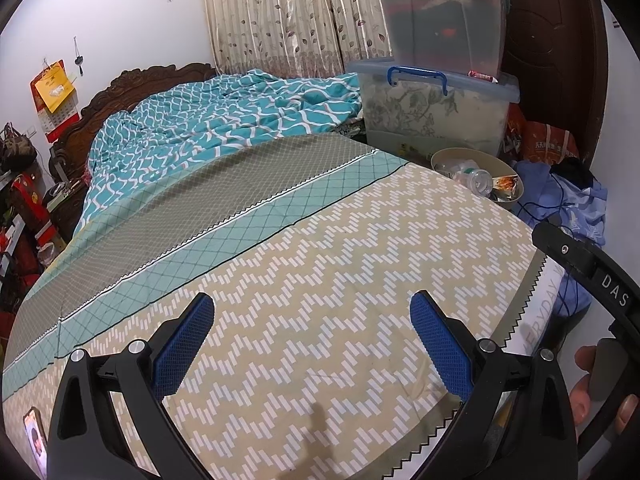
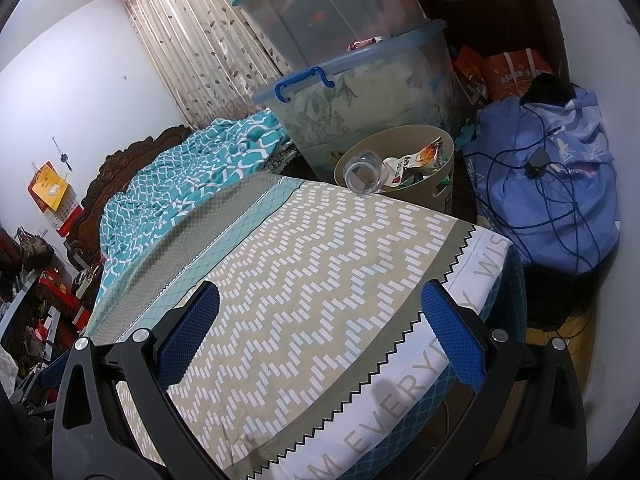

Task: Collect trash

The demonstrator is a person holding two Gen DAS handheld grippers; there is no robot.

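Both my claws hang over the foot of the bed (image 1: 320, 280), the left gripper (image 1: 312, 344) and right gripper (image 2: 320, 340) each spread wide and holding nothing. The trash sits in the bin (image 2: 436, 192) just beyond the bed's far corner: a clear bottle (image 2: 362, 174) leaning on the rim, a snack wrapper (image 2: 424, 158) behind it. The 1 risk I see: that bottle looks poorly seated and could roll onto the sheet if I bump the bin. Cables (image 2: 560, 200) beside the bin could snag a finger.
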